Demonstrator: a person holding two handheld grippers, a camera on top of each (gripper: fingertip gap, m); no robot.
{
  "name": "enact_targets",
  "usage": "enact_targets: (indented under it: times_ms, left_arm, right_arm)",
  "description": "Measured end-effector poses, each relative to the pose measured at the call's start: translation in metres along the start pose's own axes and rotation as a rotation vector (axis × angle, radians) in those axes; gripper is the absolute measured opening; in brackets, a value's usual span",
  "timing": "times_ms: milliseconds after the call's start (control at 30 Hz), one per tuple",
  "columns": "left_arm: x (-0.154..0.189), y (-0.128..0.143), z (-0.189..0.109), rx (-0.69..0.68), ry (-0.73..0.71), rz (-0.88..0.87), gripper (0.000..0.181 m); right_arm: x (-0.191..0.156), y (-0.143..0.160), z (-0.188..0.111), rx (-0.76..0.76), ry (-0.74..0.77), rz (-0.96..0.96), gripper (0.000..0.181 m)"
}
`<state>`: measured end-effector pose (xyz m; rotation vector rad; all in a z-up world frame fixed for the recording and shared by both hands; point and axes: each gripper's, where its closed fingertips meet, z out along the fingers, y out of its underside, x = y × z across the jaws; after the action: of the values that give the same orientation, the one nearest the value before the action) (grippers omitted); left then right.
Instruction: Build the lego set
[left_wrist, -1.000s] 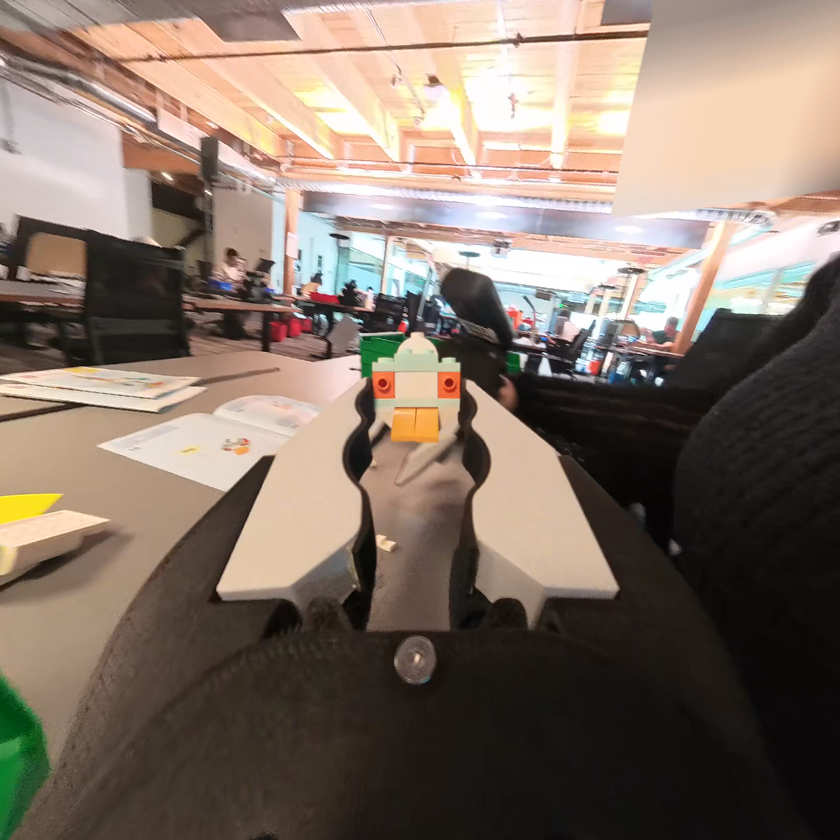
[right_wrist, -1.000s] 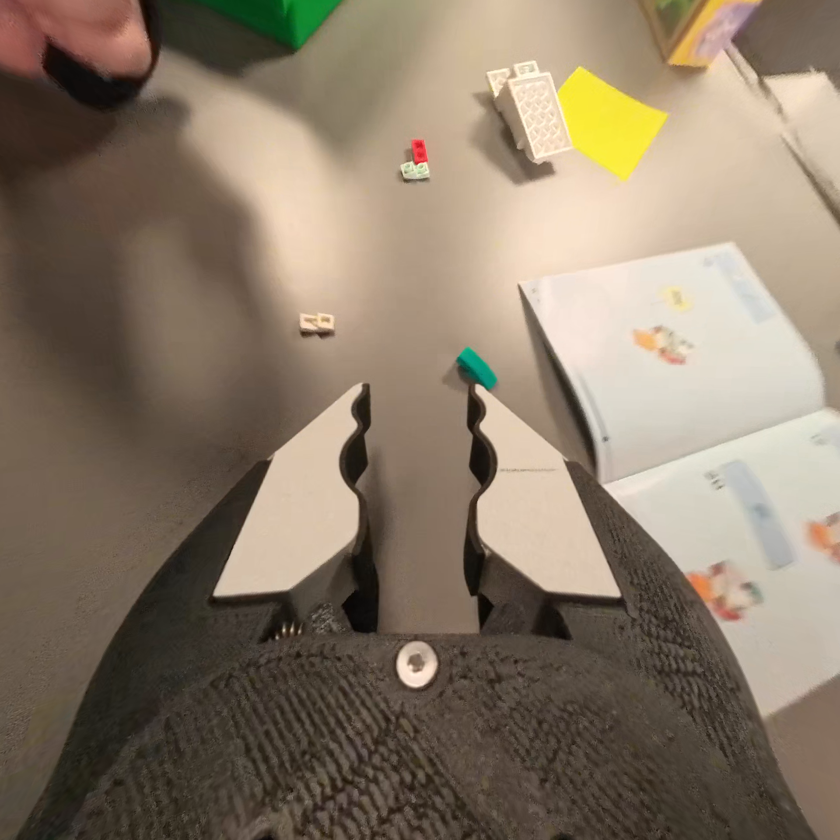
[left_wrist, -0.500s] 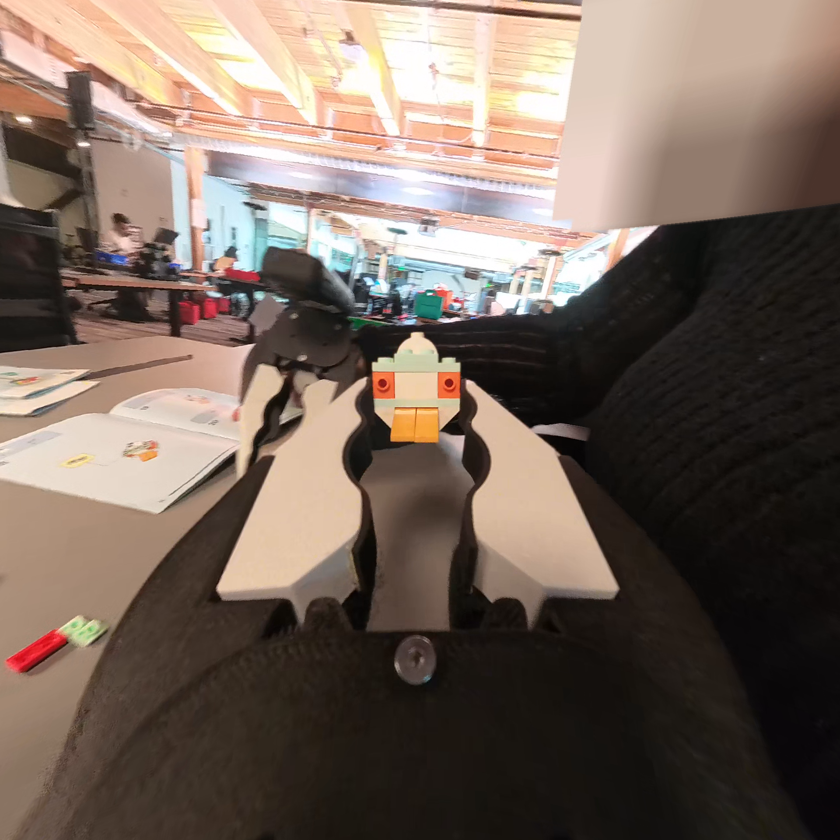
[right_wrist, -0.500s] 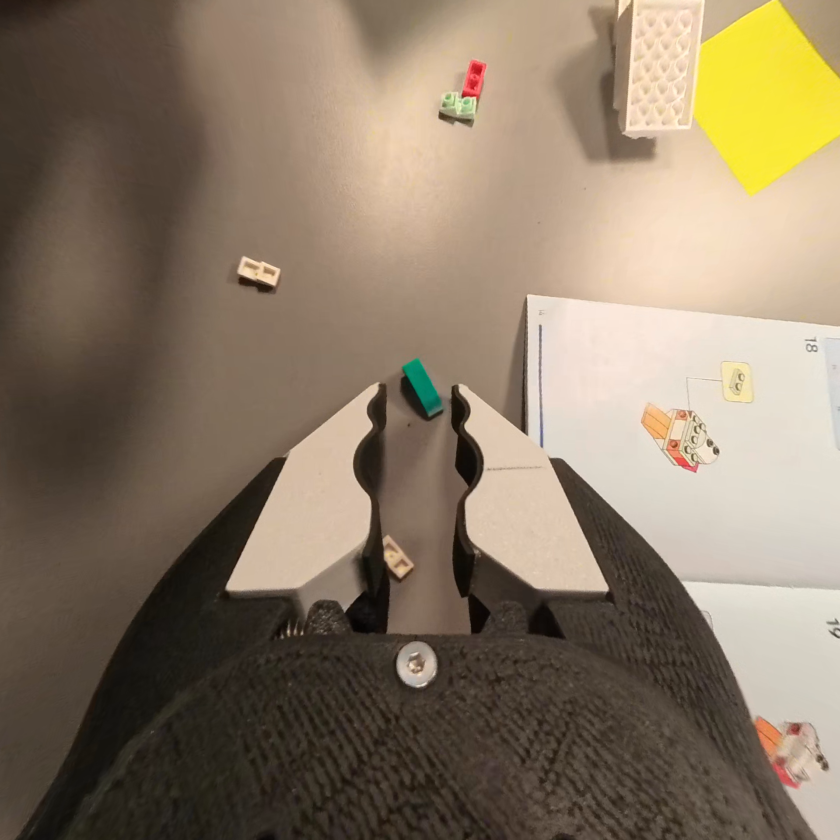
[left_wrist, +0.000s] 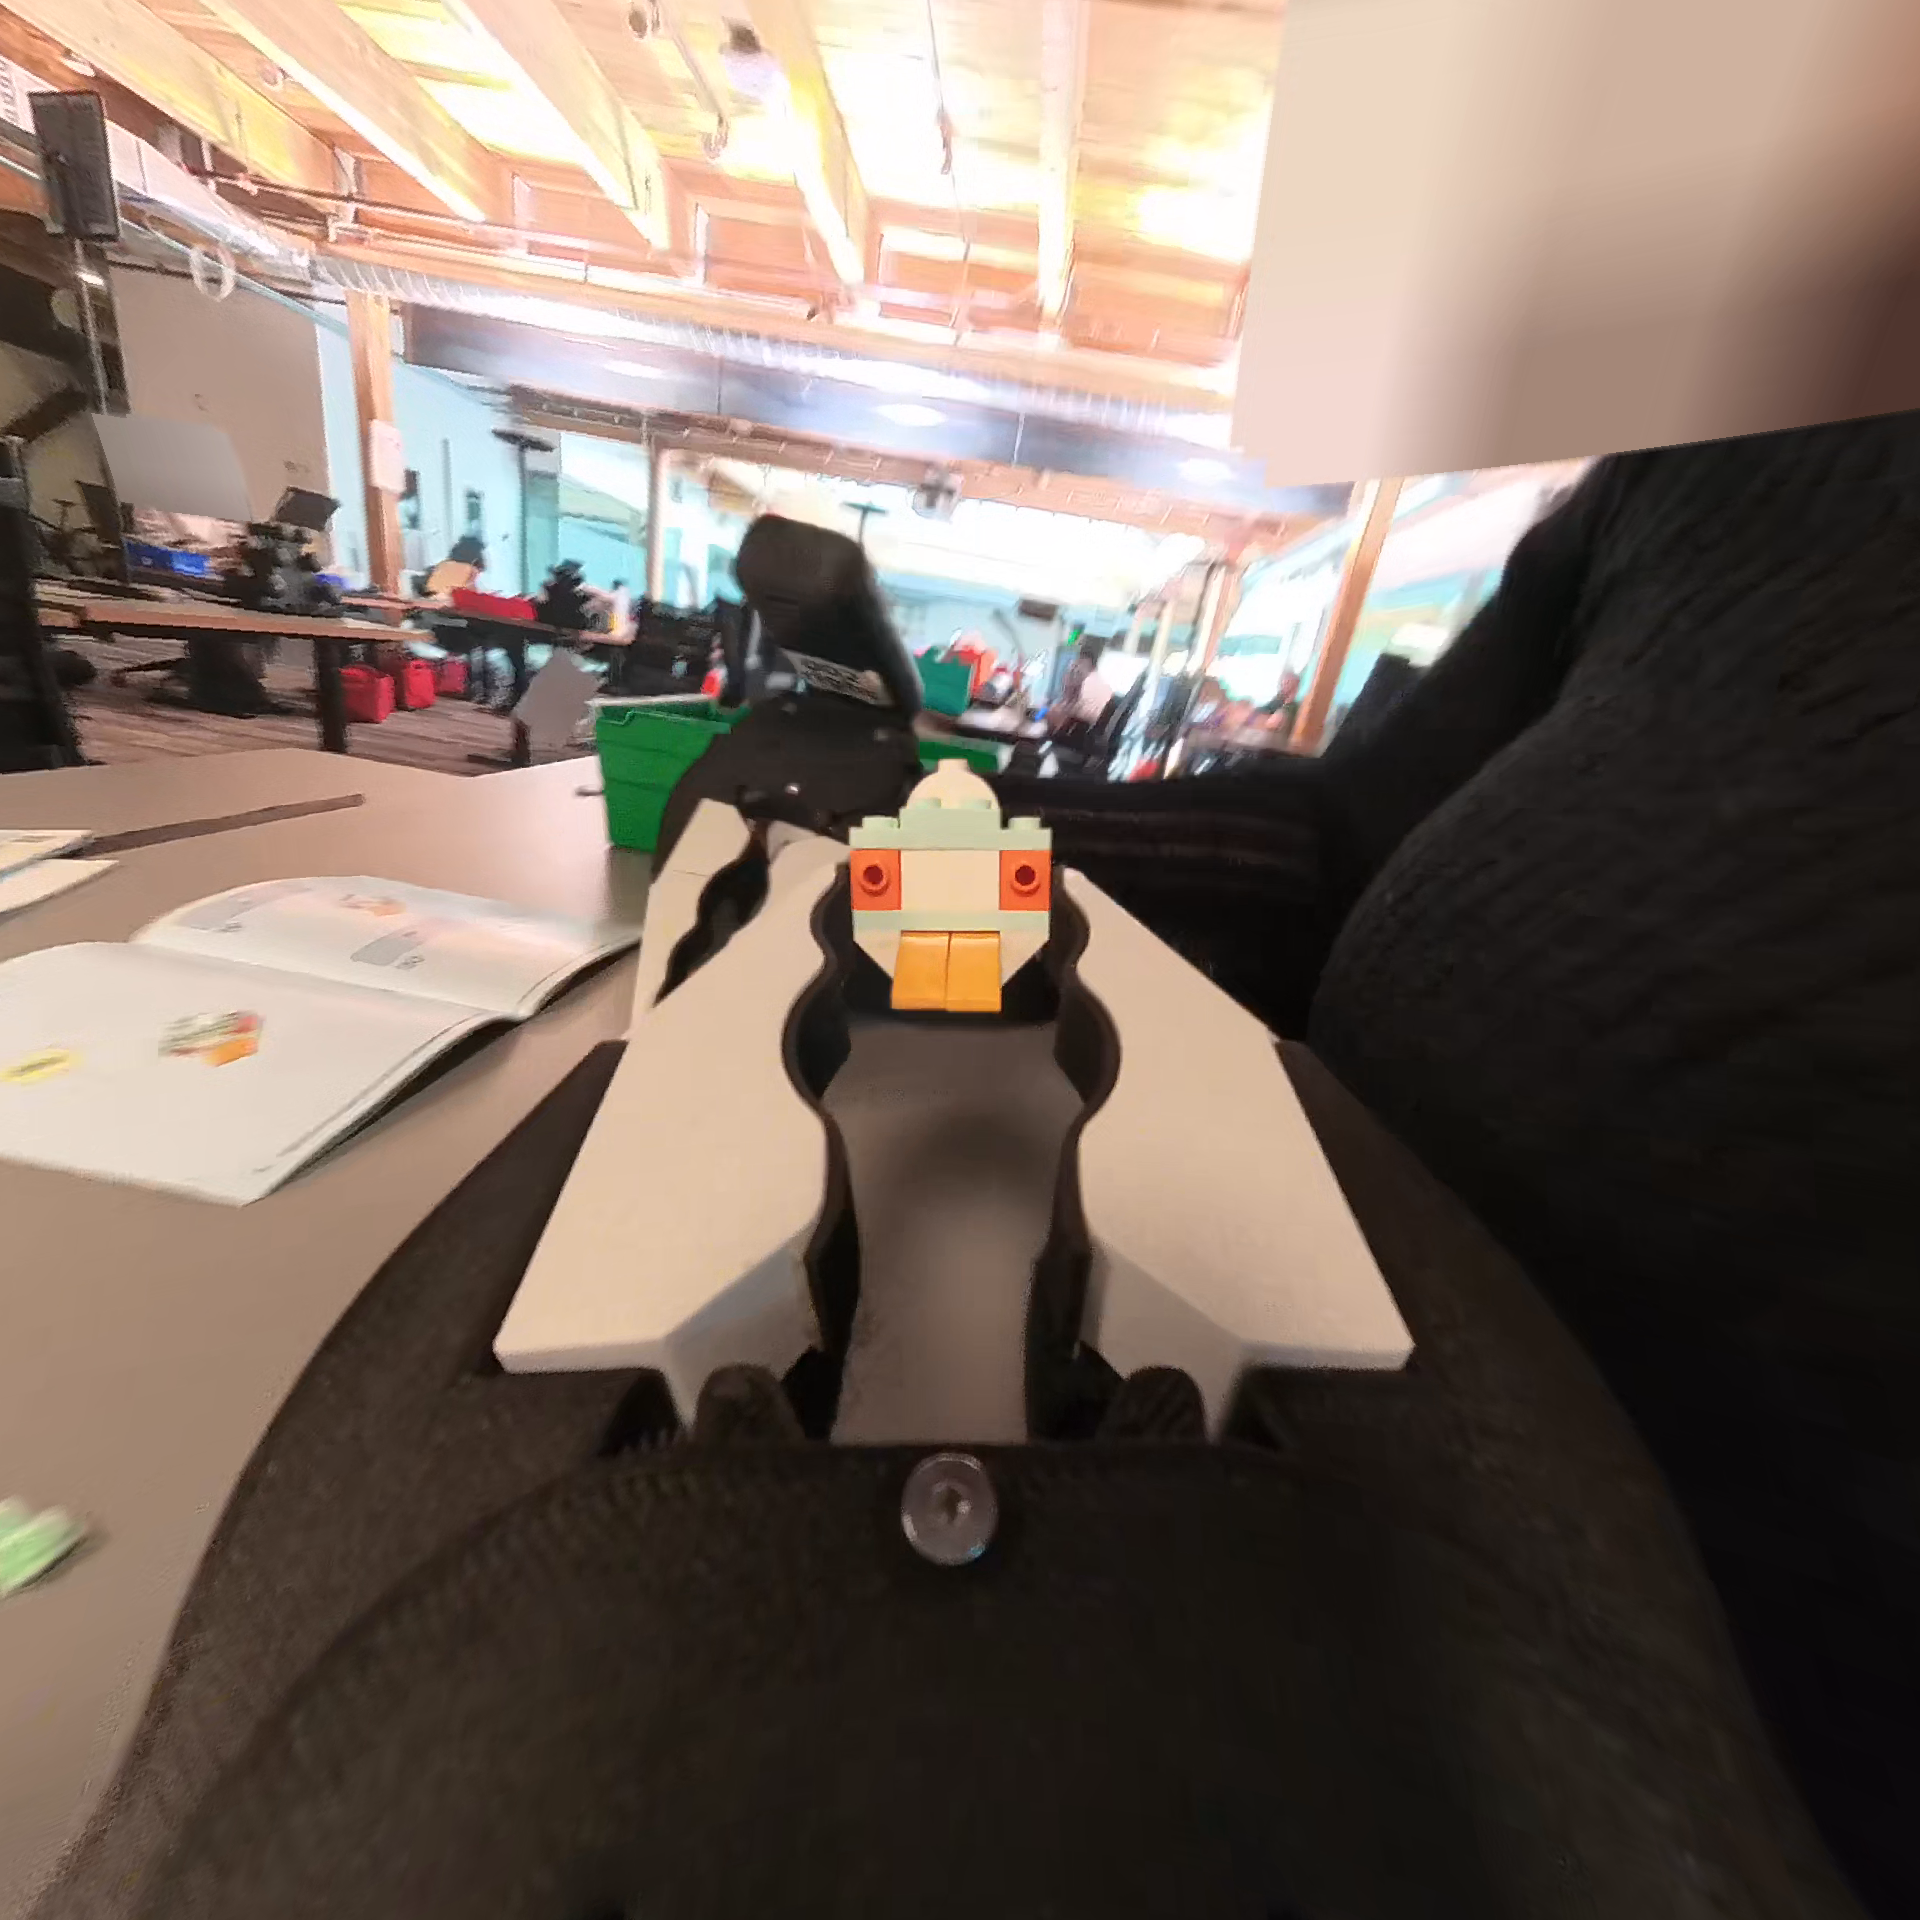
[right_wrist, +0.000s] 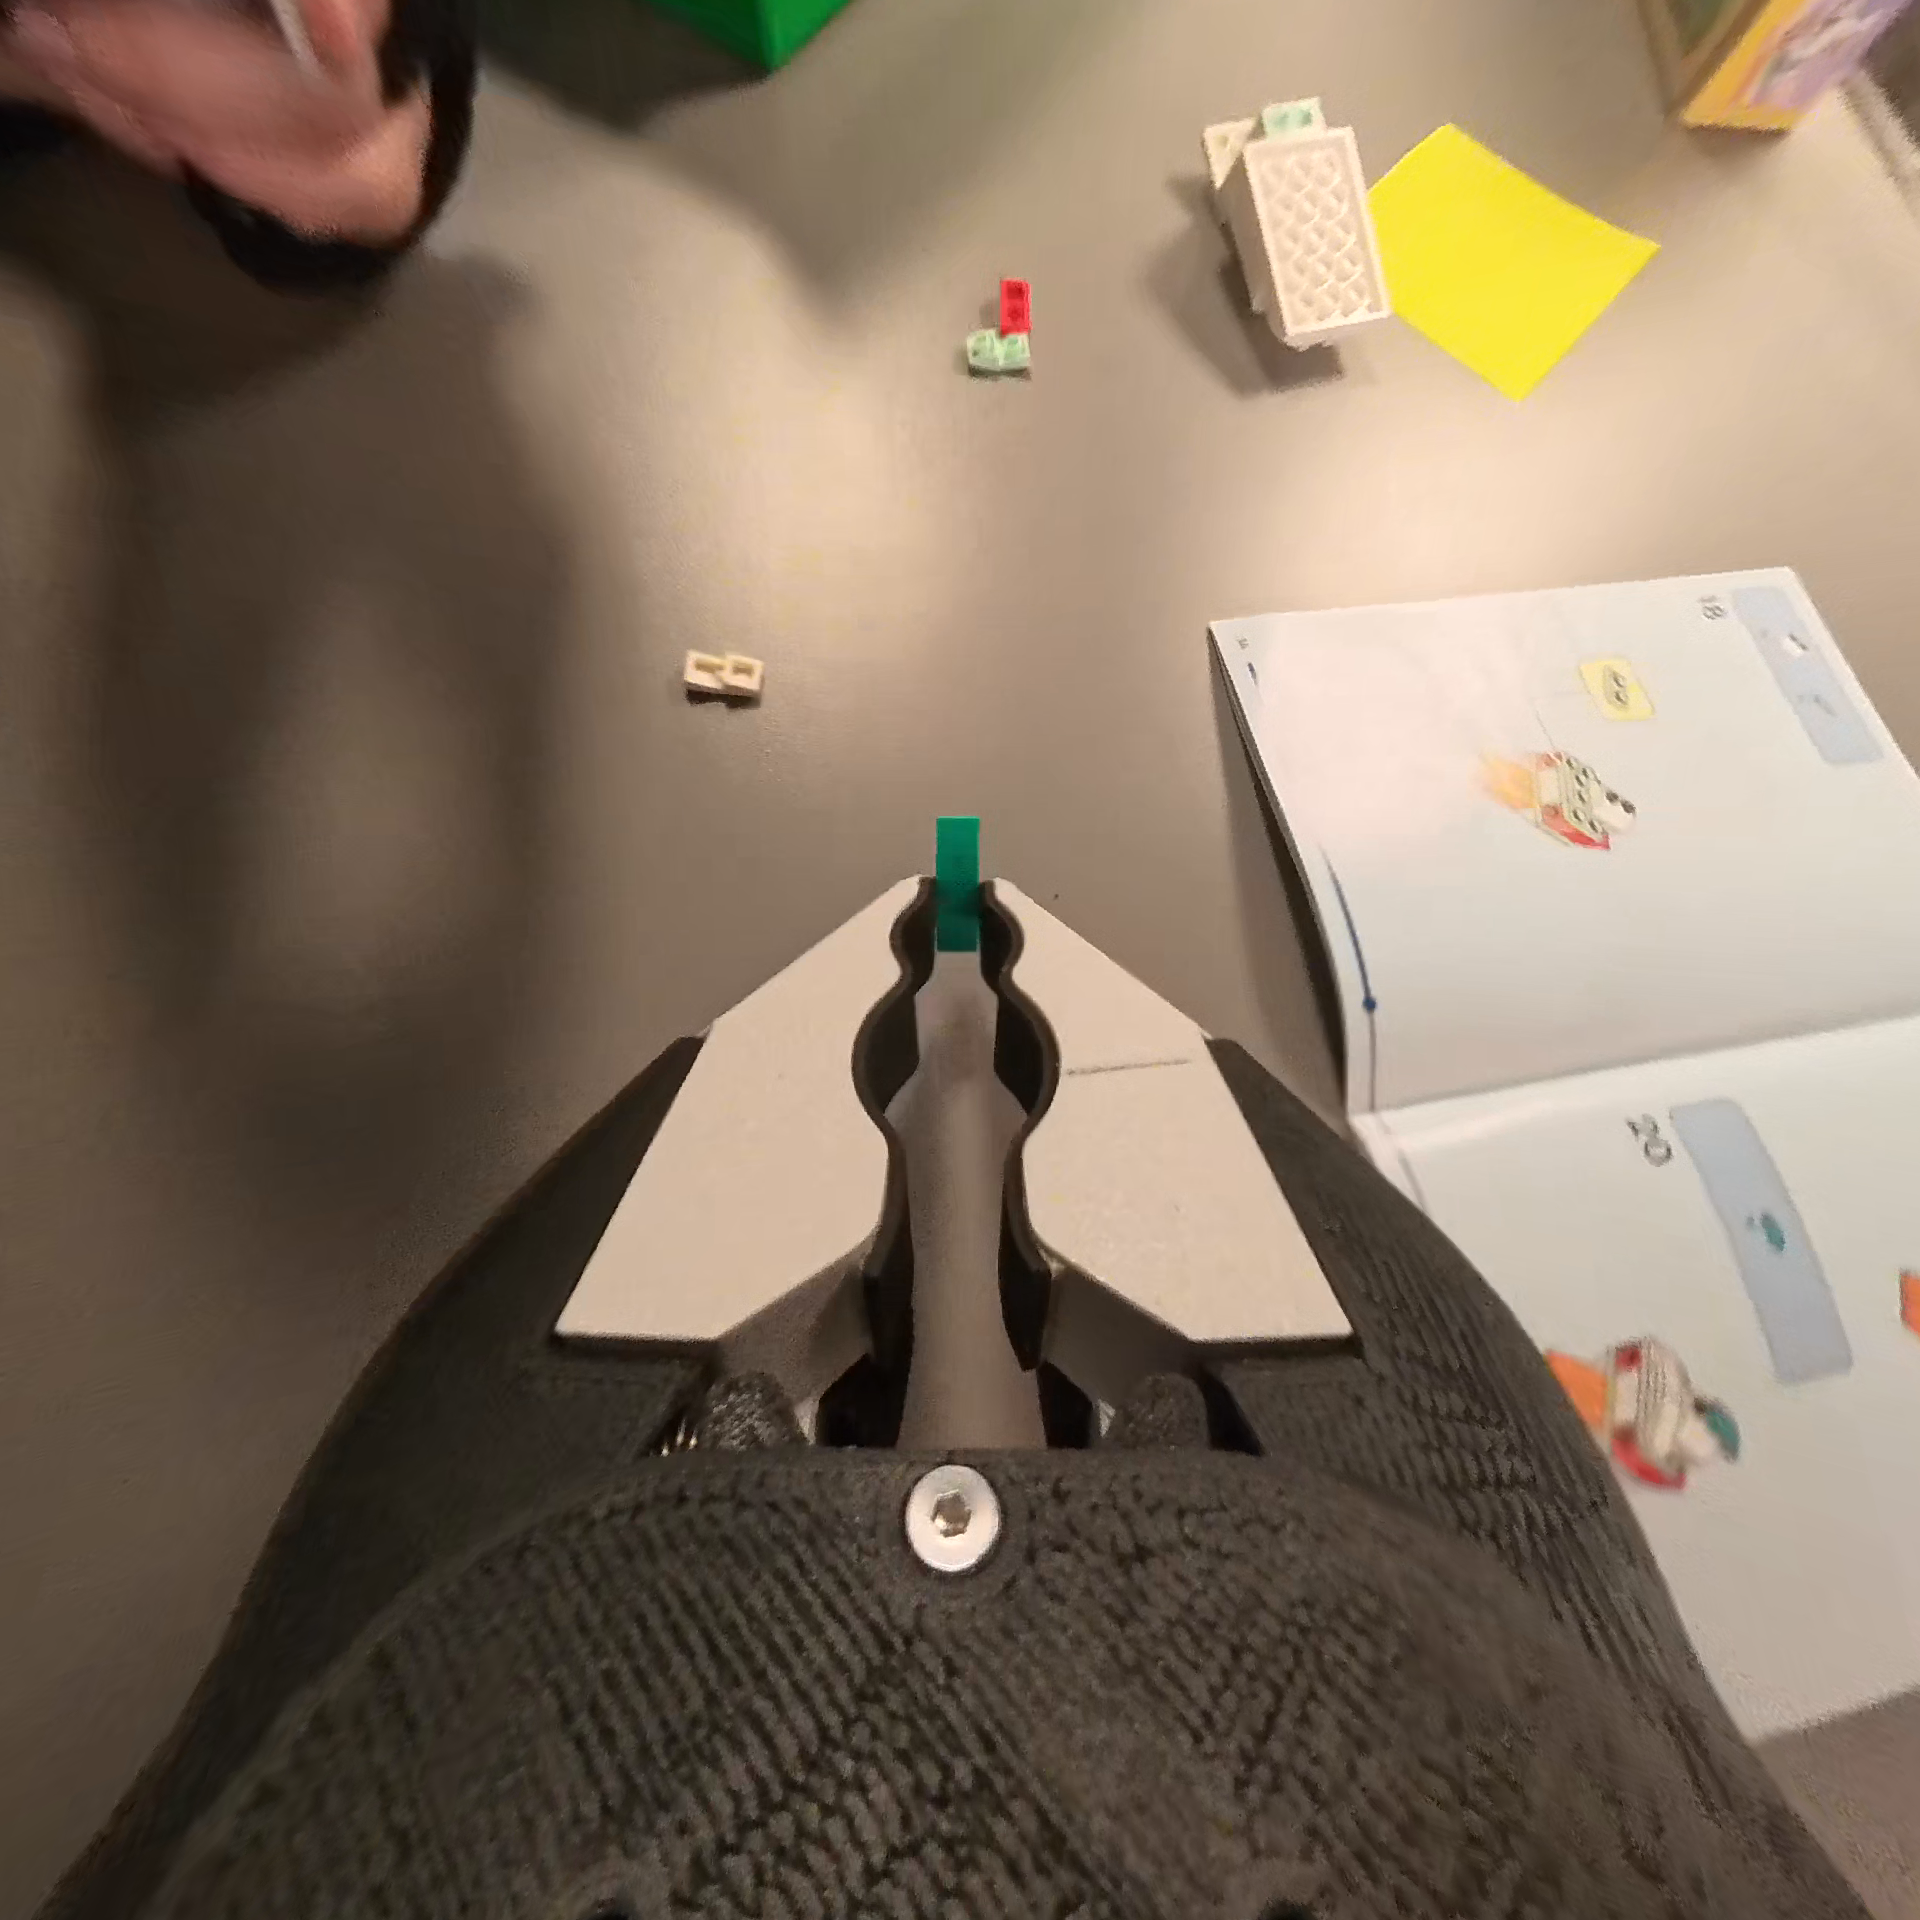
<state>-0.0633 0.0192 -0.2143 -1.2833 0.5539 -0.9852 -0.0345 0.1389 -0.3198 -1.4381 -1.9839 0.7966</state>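
My left gripper (left_wrist: 948, 914) is shut on a small lego build (left_wrist: 948, 904): white and pale green with two orange side pieces and yellow-orange slopes below, held above the grey table (left_wrist: 156, 1330). My right gripper (right_wrist: 956, 899) is shut on a dark green lego piece (right_wrist: 957, 883), which sticks out past the fingertips above the table (right_wrist: 520, 831). The right gripper also shows in the left wrist view (left_wrist: 717, 904), just left of and behind the build.
Loose on the table are a tan piece (right_wrist: 724, 675), a red and pale green pair (right_wrist: 1003, 330), a white plate assembly (right_wrist: 1299, 234) and a yellow sheet (right_wrist: 1496, 260). An open instruction booklet (right_wrist: 1662, 1039) lies right. A green bin (left_wrist: 649, 779) stands behind. A hand (right_wrist: 239, 125) is top left. My hands' fingertips stand some 15 centimeters from each other.
My right gripper closed on the dark green piece and lifted it off the table. The left gripper kept its hold on the build while its view swung.
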Motion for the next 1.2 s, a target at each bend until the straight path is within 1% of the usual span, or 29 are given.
enact_targets:
  times_ms: [33,100,167,333,400,500,667,967,1100,1200]
  left_arm:
    - [0.001,-0.001,0.007,0.025,0.019,-0.036,0.036]
    - [0.001,-0.004,0.024,0.082,0.049,-0.103,0.036]
    - [-0.001,-0.004,0.043,0.104,0.058,-0.118,0.036]
    - [-0.006,0.007,0.080,0.042,0.082,-0.035,0.036]
    - [-0.012,0.013,0.090,0.018,0.091,-0.011,0.036]
    - [-0.017,0.015,0.099,0.005,0.111,0.007,0.036]
    - [-0.013,0.017,0.097,0.011,0.125,0.020,0.036]
    - [-0.014,0.016,0.093,0.020,0.128,-0.025,0.036]
    - [-0.012,0.020,0.094,0.000,0.134,-0.028,0.036]
    - [-0.010,0.024,0.096,-0.026,0.133,-0.011,0.036]
  right_arm:
    - [-0.003,-0.002,-0.008,0.021,0.020,0.020,0.006]
    - [-0.008,-0.007,-0.024,0.063,0.062,0.054,0.006]
    - [-0.013,-0.014,-0.044,0.105,0.099,0.075,0.006]
    - [-0.022,-0.034,-0.090,0.201,0.147,0.113,0.006]
    - [-0.026,-0.040,-0.102,0.223,0.139,0.124,0.006]
    - [-0.031,-0.048,-0.113,0.242,0.113,0.144,0.006]
    - [-0.042,-0.059,-0.116,0.244,0.035,0.172,0.006]
    - [-0.054,-0.066,-0.105,0.192,-0.021,0.135,0.006]
    - [-0.051,-0.059,-0.103,0.162,-0.009,0.135,0.006]
    - [-0.040,-0.038,-0.099,0.081,0.062,0.131,0.006]
